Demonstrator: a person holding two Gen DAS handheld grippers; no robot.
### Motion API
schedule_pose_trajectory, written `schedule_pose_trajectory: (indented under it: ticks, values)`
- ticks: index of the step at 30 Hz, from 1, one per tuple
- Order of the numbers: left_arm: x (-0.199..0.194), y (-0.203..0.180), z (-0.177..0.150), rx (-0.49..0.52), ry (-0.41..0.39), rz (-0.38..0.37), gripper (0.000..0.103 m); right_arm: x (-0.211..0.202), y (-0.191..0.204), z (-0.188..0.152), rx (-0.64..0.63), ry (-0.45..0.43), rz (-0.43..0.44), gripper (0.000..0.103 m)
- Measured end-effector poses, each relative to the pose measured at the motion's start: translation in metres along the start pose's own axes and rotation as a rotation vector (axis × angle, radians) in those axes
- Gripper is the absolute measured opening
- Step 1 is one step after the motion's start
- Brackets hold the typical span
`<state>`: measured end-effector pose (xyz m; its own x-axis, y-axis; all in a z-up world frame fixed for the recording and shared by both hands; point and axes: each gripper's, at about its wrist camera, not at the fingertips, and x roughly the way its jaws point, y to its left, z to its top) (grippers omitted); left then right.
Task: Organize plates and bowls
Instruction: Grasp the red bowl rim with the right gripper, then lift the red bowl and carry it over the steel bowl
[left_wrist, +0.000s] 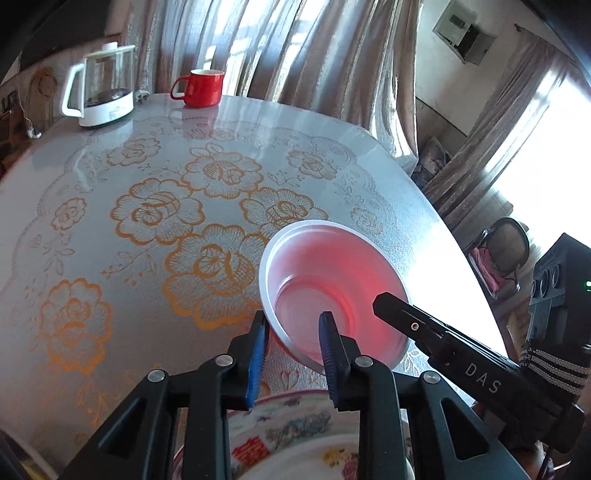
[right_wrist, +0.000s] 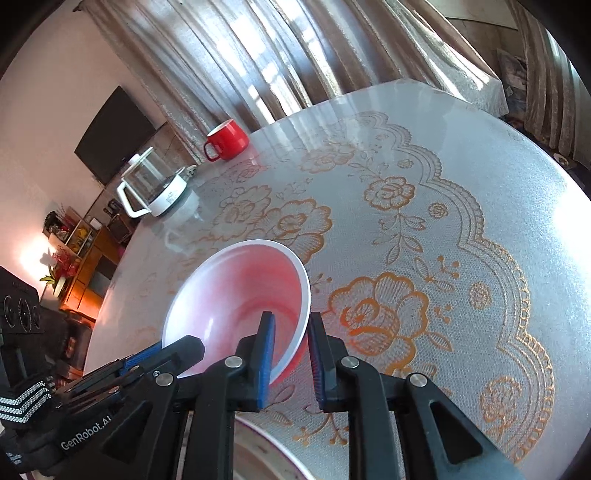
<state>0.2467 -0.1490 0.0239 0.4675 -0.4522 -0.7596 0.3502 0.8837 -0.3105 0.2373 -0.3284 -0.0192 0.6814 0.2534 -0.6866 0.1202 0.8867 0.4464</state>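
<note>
Both the left gripper (left_wrist: 295, 332) and right gripper (right_wrist: 290, 341) clamp opposite rims of the tilted red-and-white plastic bowl (left_wrist: 325, 273) above the floral plate (left_wrist: 295, 435)

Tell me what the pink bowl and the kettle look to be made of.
Pink bowl: likely thin plastic, glossy; light glows through its wall, rim white.
Kettle: clear body, probably glass, see-through with reflections; white base and handle look like smooth plastic.

A red mug (left_wrist: 201, 88) stands at the far edge of the floral tablecloth (left_wrist: 155, 210), with a glass electric kettle (left_wrist: 105, 88) just left of it. Beige curtains (left_wrist: 295, 51) hang behind, and a dark television (right_wrist: 116, 134) is mounted on the left wall.
</note>
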Motion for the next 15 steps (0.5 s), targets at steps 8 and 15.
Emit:
schedule_pose_trajectory:
  ticks: [8, 15]
  values:
    - [-0.051, -0.004, -0.019, 0.052, -0.091, 0.063, 0.028, -0.016, 0.028, -0.014, -0.033, -0.02, 0.059, 0.017]
    - [-0.078, 0.008, -0.034, 0.033, -0.126, 0.08, 0.028, -0.022, 0.05, -0.031, -0.059, -0.014, 0.094, 0.017]
